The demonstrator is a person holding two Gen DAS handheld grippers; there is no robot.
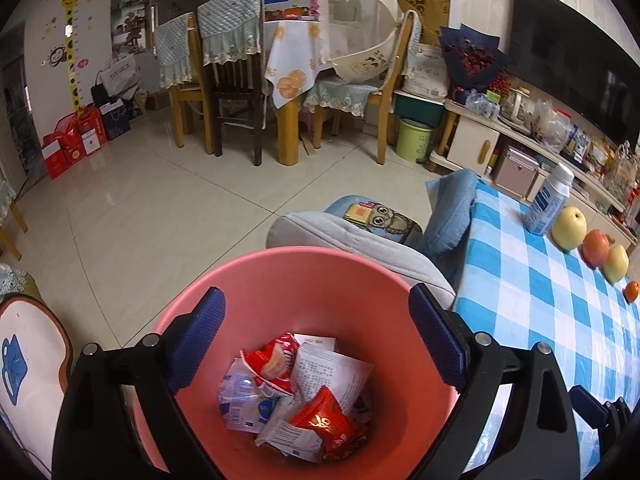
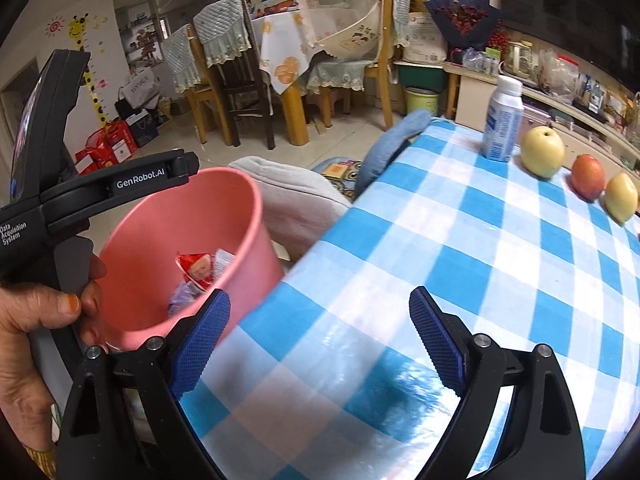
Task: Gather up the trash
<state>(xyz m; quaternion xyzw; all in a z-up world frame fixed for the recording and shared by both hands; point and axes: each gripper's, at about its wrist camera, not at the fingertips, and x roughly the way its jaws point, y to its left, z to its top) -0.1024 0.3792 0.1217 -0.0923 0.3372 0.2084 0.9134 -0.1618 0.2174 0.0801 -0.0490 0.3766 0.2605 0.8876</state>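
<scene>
Left gripper hangs over the pink bin, fingers spread wide, nothing between them. The bin stands beside the table edge and holds crumpled wrappers: red snack packets, white printed paper, a blue-white one. Right gripper is above the blue-white checked tablecloth, fingers apart and empty. A hand grips the left tool's handle. At the table's far side stand a white bottle and a row of fruit.
</scene>
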